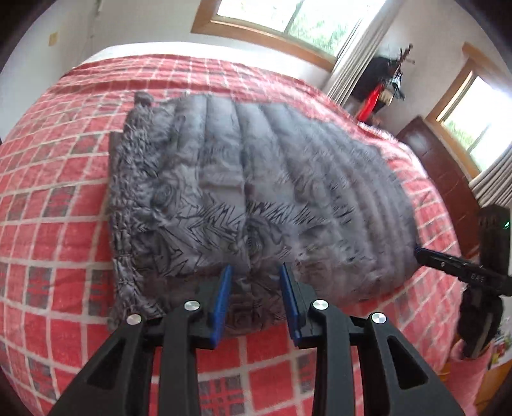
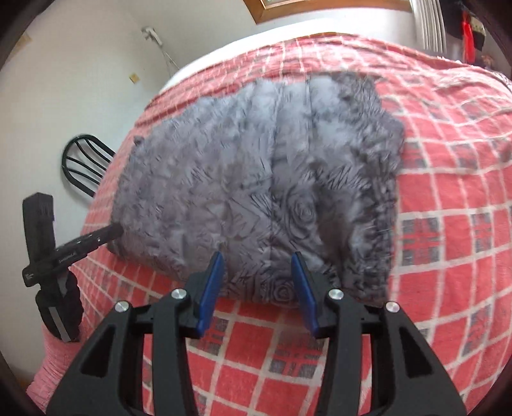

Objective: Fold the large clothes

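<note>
Grey quilted jacket (image 1: 256, 198) shown largely folded on checked bedspread (image 1: 57, 204); left gripper (image 1: 256, 272) and right gripper (image 2: 257, 259) held open, empty.

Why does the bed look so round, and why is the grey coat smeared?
Left wrist view: the fisheye lens bows the red plaid blanket; the grey quilted coat smears toward its right side, while the left tool stays sharp; the windows glare white. Right wrist view: same bulge, the coat blurred almost throughout, the right tool crisp.
</note>
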`<state>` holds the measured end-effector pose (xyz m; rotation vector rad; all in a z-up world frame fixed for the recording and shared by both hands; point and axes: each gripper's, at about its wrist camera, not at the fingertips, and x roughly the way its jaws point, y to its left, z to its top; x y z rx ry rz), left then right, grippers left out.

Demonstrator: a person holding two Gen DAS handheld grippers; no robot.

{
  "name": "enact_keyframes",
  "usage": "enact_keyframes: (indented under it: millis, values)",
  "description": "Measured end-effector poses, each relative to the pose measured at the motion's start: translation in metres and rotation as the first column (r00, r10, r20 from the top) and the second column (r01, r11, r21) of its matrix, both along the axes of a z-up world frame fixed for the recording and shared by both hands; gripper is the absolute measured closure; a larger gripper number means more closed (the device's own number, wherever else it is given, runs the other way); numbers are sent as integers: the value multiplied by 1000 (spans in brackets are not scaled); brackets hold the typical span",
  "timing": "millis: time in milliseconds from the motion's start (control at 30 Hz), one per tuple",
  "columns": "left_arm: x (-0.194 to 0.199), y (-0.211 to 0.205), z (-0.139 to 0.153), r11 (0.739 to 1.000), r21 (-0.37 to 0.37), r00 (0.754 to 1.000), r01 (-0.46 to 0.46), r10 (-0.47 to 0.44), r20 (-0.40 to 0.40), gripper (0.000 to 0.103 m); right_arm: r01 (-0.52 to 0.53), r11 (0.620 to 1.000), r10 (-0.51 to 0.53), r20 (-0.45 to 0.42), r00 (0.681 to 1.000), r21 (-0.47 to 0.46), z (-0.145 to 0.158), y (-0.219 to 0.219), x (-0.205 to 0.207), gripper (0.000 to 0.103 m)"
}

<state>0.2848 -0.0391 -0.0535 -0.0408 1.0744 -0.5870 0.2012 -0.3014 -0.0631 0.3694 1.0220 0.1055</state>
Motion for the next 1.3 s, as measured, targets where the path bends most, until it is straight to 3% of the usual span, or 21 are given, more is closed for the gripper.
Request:
enact_keyframes:
  millis: [67,167,200,300,367,433,533,600,667,733,900,1100,1300]
  values:
    - [9,0,-19,1000,9,998,13,-13,-57,72,22,1000,-21,-61,998,5,-22,-3,7,62]
    - [17,11,-39,1000,-3,996,6,-6,-92,98,21,999,-19,-74,997,36,-39,-4,11,62]
    - [20,18,-42,1000,-29,993,-5,1,-117,100,19,999,-16,-69,997,32,-40,-4,10,62]
    - [23,28,-44,995,-96,986,-23,7,-166,101,16,999,-13,-69,998,37,-38,-4,11,61]
    - [20,27,-40,996,-85,987,-21,7,-164,101,9,999,-6,-68,998,44,-33,-6,9,59]
    - [17,31,-34,997,-82,987,-13,0,-162,96,-10,998,12,-38,999,58,-20,-6,3,53]
    - [11,43,-7,996,-89,996,-26,18,-89,69,-14,996,10,45,999,89,5,-17,-7,42]
    - [12,62,15,995,-80,998,-62,61,-11,45,23,995,-33,98,995,102,23,-36,-12,32]
    - [22,79,27,992,-78,994,-103,104,17,32,88,990,-102,134,986,106,33,-61,-13,21]
    - [42,101,28,986,-82,990,-143,143,0,28,113,980,-136,134,982,161,33,-84,-9,12]
    - [91,142,-4,958,-210,973,-197,164,-162,27,128,945,-153,61,986,302,2,-124,14,12]
    - [116,130,-42,928,-321,962,-187,107,-250,27,122,922,-134,6,991,368,-33,-136,44,12]
    - [139,96,-65,915,-370,958,-162,56,-282,27,85,909,-90,-6,996,407,-59,-128,69,10]
